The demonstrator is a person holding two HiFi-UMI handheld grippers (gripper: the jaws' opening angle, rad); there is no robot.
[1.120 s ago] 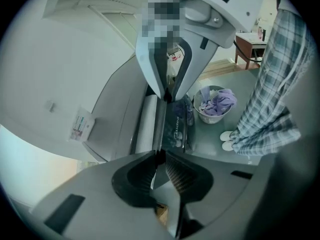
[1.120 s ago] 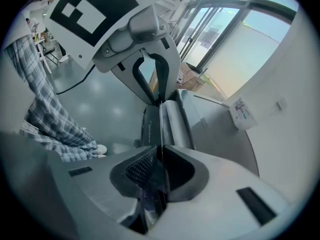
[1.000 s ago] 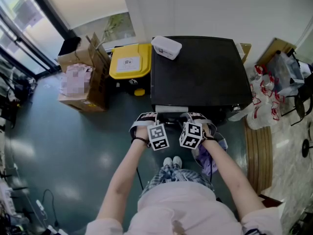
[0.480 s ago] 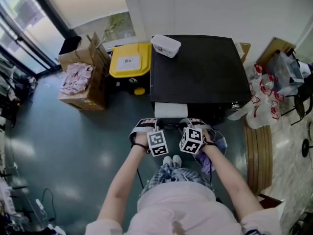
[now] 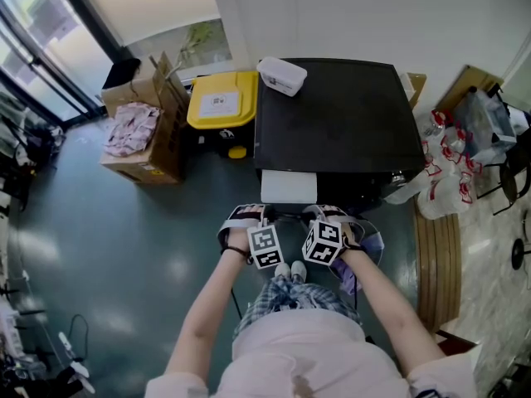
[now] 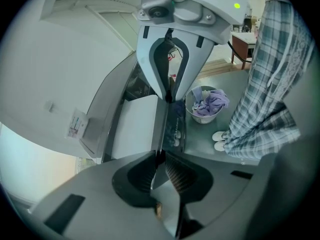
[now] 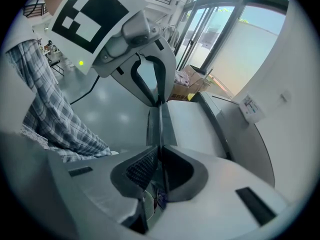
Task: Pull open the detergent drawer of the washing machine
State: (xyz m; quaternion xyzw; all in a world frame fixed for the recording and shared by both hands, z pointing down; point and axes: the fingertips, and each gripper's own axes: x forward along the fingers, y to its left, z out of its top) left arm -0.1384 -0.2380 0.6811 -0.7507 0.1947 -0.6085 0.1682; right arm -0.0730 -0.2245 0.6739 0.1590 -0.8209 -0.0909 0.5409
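The washing machine [image 5: 340, 114] has a black top, and its white detergent drawer [image 5: 289, 187] sticks out of the front toward me. My left gripper [image 5: 259, 219] is shut on the left end of the drawer's thin front panel [image 6: 161, 129]. My right gripper [image 5: 315, 217] is shut on the right end of that panel [image 7: 160, 119]. In the left gripper view, the ribbed pads [image 6: 175, 176] clamp the panel edge, and the right gripper [image 6: 169, 96] bites the same edge farther along. The right gripper view shows the left gripper [image 7: 159, 100] on that edge too.
A white lidded box [image 5: 282, 76] sits on the machine top. A yellow-lidded bin [image 5: 220, 100] and an open cardboard box [image 5: 141, 143] stand to the left. Bags [image 5: 448, 168] crowd the right side. A basket of purple cloth [image 6: 207, 104] stands by my feet [image 5: 290, 272].
The white drawer has slid farther out of the machine. Both grippers moved toward me together, still clamped on its front panel.
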